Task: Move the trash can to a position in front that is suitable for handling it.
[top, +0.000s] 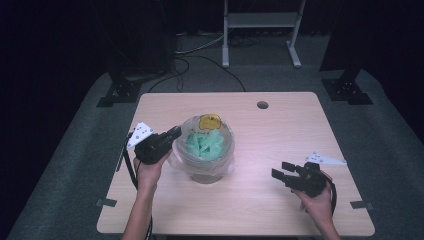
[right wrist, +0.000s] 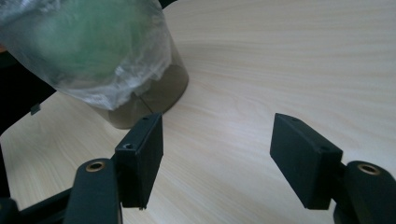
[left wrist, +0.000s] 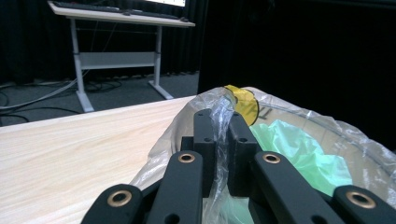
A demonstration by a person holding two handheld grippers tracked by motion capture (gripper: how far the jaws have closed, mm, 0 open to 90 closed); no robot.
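**Left tool pinches the bag rim, right tool waits**

Left tool (top: 172, 135) at the near left side of the bin (top: 205, 172), pinching the bag (left wrist: 219, 112) that lines it. Jaws pressed together on a fold of thin clear plastic, seen sticking up between them in the left gripper view. Held right at the rim, likely because that is where the loose edge is easy to catch. Good spot for lifting the bag out or pulling its edge free.

Bin standing in the middle of the tabletop (top: 280, 125), upright. Bag draped over its top and hanging down the outside. Green stuff (top: 206, 144) inside the bag, soft and crumpled, maybe paper or plastic. Yellow bit (top: 210, 121) at the far rim, too small to tell what.

Right tool (top: 282, 170) well apart from the bin, off to the right, held above the tabletop. Jaws spread wide, nothing between them. Pointed back toward the bin, as the right gripper view shows the bin's brown side (right wrist: 159, 93) and the hanging bag ahead of it. Probably kept open and ready to come in and grab the other side of the rim, so the bag can be lifted evenly.

Thin plastic, so likely to slip or tear if pulled hard from one side. Bin looks light, so might tip or come up with the bag unless held down.
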